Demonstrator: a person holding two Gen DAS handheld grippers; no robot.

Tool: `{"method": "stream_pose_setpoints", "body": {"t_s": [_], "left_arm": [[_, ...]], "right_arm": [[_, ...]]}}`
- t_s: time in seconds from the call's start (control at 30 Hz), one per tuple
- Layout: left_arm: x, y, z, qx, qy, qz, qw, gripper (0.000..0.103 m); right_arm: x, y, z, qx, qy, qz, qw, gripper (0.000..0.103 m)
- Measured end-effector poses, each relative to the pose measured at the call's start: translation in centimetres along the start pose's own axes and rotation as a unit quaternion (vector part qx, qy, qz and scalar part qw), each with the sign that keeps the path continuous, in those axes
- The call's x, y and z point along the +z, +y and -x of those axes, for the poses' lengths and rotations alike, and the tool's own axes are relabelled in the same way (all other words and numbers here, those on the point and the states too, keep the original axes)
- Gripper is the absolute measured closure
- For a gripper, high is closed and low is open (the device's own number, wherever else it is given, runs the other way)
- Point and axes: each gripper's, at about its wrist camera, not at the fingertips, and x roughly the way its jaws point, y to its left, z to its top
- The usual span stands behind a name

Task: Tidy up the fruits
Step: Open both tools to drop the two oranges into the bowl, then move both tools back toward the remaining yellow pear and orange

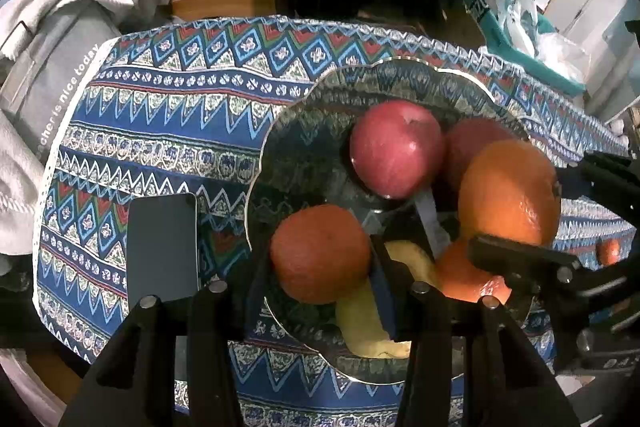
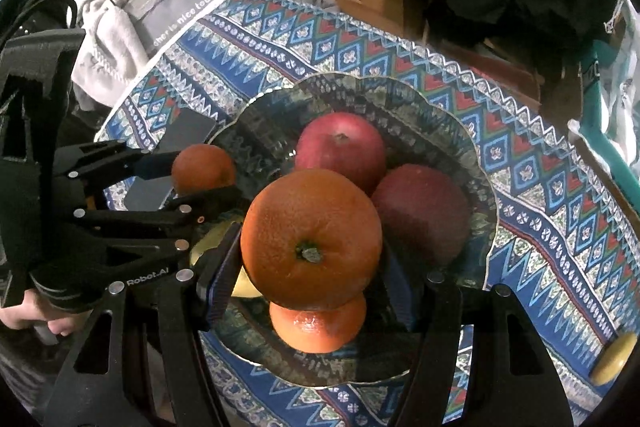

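Two hand-held grippers over a glass plate (image 1: 280, 131) with a scalloped rim, set on a table covered by a patterned blue cloth (image 1: 168, 107). The left gripper (image 1: 320, 259) is closed on a small orange (image 1: 320, 253), its pads pressing either side of the fruit above the near left part of the plate; the right wrist view shows the same small orange at the plate's left edge. The right gripper (image 2: 310, 247) is closed on a large orange (image 2: 311, 245), stem end facing the camera, held above the plate's near middle. On the plate lie a bright red apple (image 1: 396, 147) toward the far side, a darker red apple (image 2: 422, 213) just beside it, a third orange (image 2: 318, 325) directly under the large one, and a yellow fruit (image 1: 360, 319), largely hidden by the gripper fingers. A dark flat rectangular object (image 1: 162, 247) rests on the cloth left of the plate. A further yellow fruit (image 2: 614, 359) lies on the cloth near the table's right edge, well apart from the plate. Grey and white fabric (image 1: 52, 27) is heaped beyond the table's left side. A hand (image 2: 36, 311) grips the left gripper's handle at the lower left of the right wrist view
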Motion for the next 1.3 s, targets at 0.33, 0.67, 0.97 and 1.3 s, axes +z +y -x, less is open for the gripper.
{"method": "stream_pose_setpoints", "body": {"t_s": [0.33,0.67,0.97,1.3], "left_arm": [[-0.3,-0.5,1.3,0.004,-0.008,-0.009,0.9999,0.048],[-0.3,-1.3,3.8,-0.008,-0.029,0.001,0.9996,0.041],[0.1,-3.5,5.8,-0.015,-0.046,-0.012,0.9988,0.040],[0.2,-7.4,7.7,-0.019,-0.068,-0.042,0.9966,0.035]], "right_arm": [[0.2,-0.4,1.0,0.012,-0.020,-0.016,1.000,0.037],[-0.3,-0.6,3.7,-0.010,-0.037,-0.010,0.999,0.037],[-1.9,-2.1,7.4,-0.059,-0.070,-0.010,0.996,0.037],[-4.5,-4.5,11.2,-0.095,-0.093,-0.025,0.991,0.037]]}}
